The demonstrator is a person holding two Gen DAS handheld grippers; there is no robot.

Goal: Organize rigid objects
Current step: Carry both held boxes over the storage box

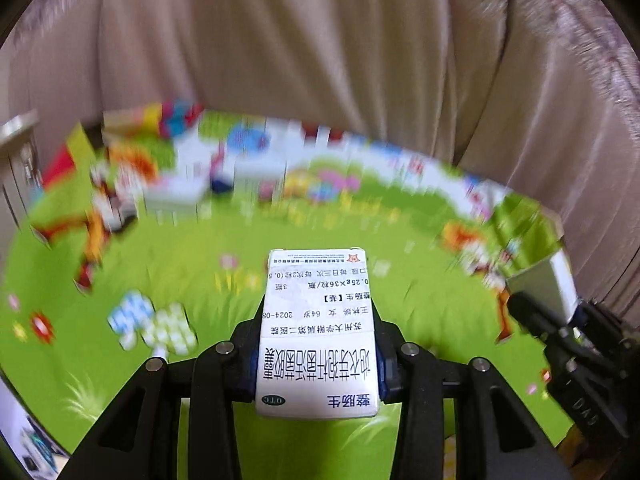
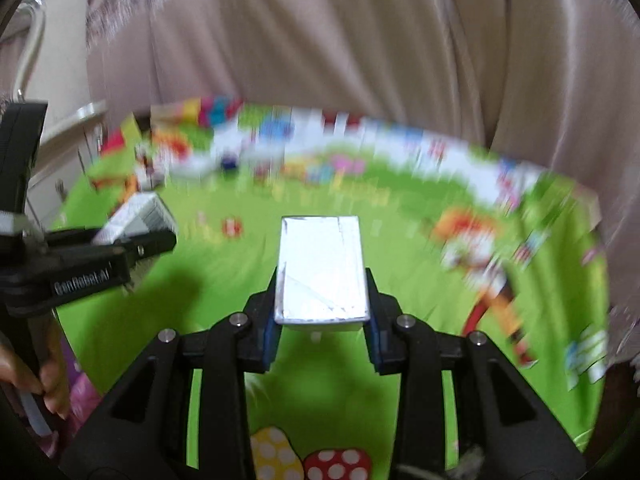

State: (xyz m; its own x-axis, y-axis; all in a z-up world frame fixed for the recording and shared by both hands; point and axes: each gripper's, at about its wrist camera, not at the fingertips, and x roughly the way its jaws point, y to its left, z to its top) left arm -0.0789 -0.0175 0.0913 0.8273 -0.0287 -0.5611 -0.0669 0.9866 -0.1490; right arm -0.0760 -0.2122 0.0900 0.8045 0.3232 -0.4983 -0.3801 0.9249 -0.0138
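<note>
A: Nearest, what is each tool gripping?

B: The left gripper [image 1: 318,360] is clamping a white medicine box [image 1: 318,332]; the right gripper [image 2: 322,312] is clamping a plain white box [image 2: 322,272].

A: And beyond?

B: Both boxes are hanging above the green cartoon mat [image 1: 160,264]; beige curtains [image 1: 320,40] are hanging behind.

The left wrist view sits just behind its own fingers [image 1: 224,364], looking forward and down along them at the green mat [image 1: 132,264] and the beige curtain [image 1: 280,40] past the fingertips. The right wrist view looks the same way from behind its fingers [image 2: 256,332], close to the mat [image 2: 224,264]. Both share mat and curtain [image 2: 320,32]; each catches the other gripper off to its fingers' side: the right gripper [image 1: 560,320], the left gripper [image 2: 136,236]
</note>
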